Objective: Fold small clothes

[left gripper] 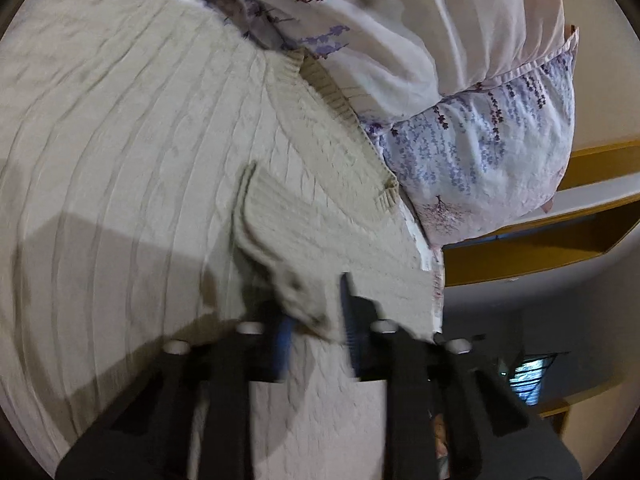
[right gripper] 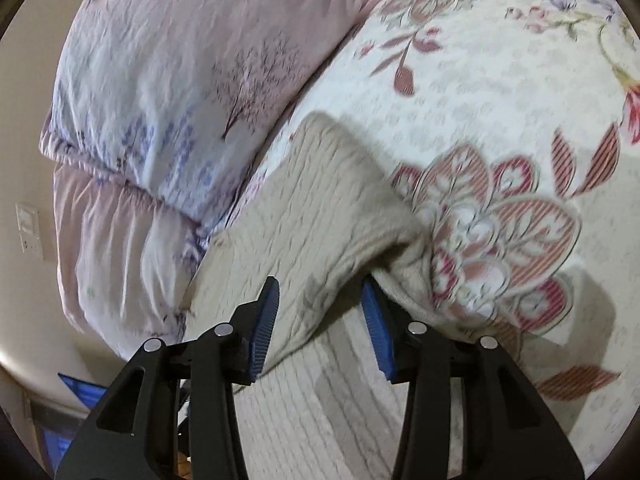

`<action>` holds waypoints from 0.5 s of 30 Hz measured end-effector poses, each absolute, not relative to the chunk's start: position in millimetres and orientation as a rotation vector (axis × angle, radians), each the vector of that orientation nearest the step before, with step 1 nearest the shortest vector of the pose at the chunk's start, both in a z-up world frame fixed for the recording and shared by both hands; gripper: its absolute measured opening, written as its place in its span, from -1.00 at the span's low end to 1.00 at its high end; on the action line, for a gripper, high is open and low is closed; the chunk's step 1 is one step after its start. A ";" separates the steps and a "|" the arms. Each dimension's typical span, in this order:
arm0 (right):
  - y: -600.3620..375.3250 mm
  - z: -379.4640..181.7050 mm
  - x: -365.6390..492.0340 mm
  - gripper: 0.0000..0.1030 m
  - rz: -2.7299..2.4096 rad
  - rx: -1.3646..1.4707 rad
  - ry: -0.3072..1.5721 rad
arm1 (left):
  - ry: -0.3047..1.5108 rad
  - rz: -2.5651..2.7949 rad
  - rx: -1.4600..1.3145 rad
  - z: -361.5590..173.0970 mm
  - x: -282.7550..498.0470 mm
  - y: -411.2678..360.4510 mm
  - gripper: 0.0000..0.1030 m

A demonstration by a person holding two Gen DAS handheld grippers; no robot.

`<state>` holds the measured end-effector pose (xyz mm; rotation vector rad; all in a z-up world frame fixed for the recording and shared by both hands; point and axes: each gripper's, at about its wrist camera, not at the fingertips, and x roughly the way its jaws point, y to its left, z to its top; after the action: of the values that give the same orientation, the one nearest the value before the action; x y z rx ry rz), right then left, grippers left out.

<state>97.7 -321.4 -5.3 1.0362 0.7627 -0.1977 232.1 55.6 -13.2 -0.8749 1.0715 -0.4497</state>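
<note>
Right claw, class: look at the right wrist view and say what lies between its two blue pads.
In the right wrist view, a fold of the cream knit sweater lies between the right claw's pads; they stand apart, not pressing it.

I see a knitted sweater (left gripper: 140,128) spread on the bed (right gripper: 500,92), pillows (left gripper: 480,152) just behind it. Its sleeve (left gripper: 280,232) lies folded across its body, before my left hand-held gripper (left gripper: 316,320).
</note>
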 end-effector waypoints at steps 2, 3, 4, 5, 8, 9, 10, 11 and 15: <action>-324.1 -4.8 98.4 -0.21 -0.208 1.037 0.753 | 1.025 -0.440 -0.824 -4.4 237.3 58.4 -0.85; -323.5 -4.0 98.7 -0.21 -0.214 1.027 0.748 | 1.001 -0.442 -0.807 1.5 237.8 61.6 -0.86; -323.9 -2.8 97.4 -0.22 -0.217 1.018 0.744 | 0.973 -0.438 -0.787 8.7 237.3 65.4 -0.86; -323.1 -1.2 97.0 -0.22 -0.227 1.000 0.738 | 0.946 -0.422 -0.761 14.7 236.5 69.8 -0.86; -323.6 -4.1 96.3 -0.27 -0.225 0.990 0.740 | 0.912 -0.370 -0.693 22.6 237.0 80.3 -0.86; -322.6 -5.1 97.7 -0.47 -0.222 0.988 0.755 | 0.930 -0.361 -0.673 19.6 238.4 80.4 -0.86; -320.0 -6.2 100.4 -0.85 -0.240 0.959 0.762 | 0.942 -0.352 -0.662 16.6 239.1 80.7 -0.85; -318.1 -5.9 100.8 -0.86 -0.263 0.934 0.761 | 0.958 -0.340 -0.651 12.3 239.7 80.5 -0.85; -309.7 -5.8 98.6 -0.86 -0.356 0.843 0.766 | 1.005 -0.283 -0.645 -2.7 240.6 81.8 -0.78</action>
<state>98.6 -309.7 -5.8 0.8426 0.7657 -0.3564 240.6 81.8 -2.7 -0.6453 1.0046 -0.2832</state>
